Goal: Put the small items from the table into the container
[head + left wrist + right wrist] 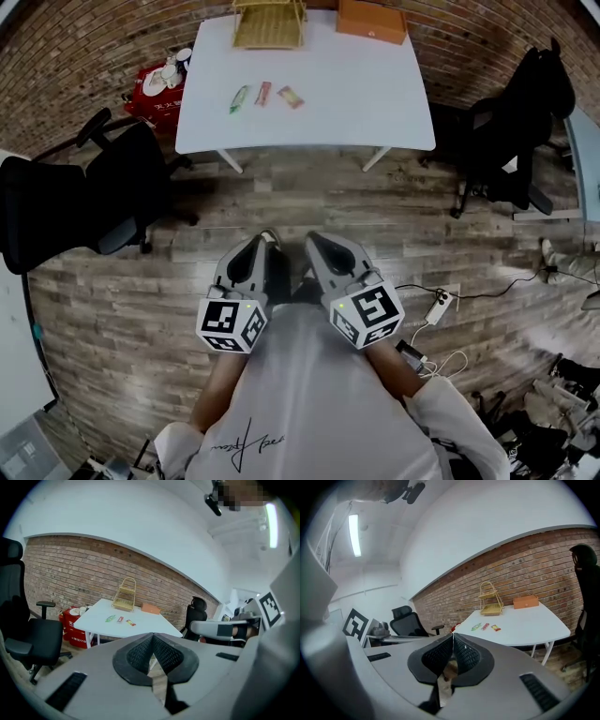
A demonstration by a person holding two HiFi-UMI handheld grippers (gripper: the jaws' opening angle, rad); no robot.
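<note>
Down at 6 o'clock, close to my tummy, I hold my left gripper (pixel 269 234) and my right gripper (pixel 312 237) side by side, both tipped a little down. Both are shut tight with their pads pressed together, and neither one has hold of anything. I think I keep them low and closed like this because I have not begun yet: the work is well away from me, so I cannot grab anything from where I stand. Up at 12 o'clock is the white table (pixel 375 103). On it lie 3 small items in a short row, near each other but not touching: a green packet (pixel 240 98) at the 9 o'clock end, a pink packet (pixel 263 93) in the middle and an orange and red packet (pixel 291 97) at the 3 o'clock end. They look thin, flat and light, like little snack wrappers. Past them, at the far edge of the table, stands a yellow wire basket (pixel 269 23), and at its 3 o'clock side sits an orange box (pixel 372 21). I guess the basket is the container, but I cannot be sure. All 3 items are outside it.
</note>
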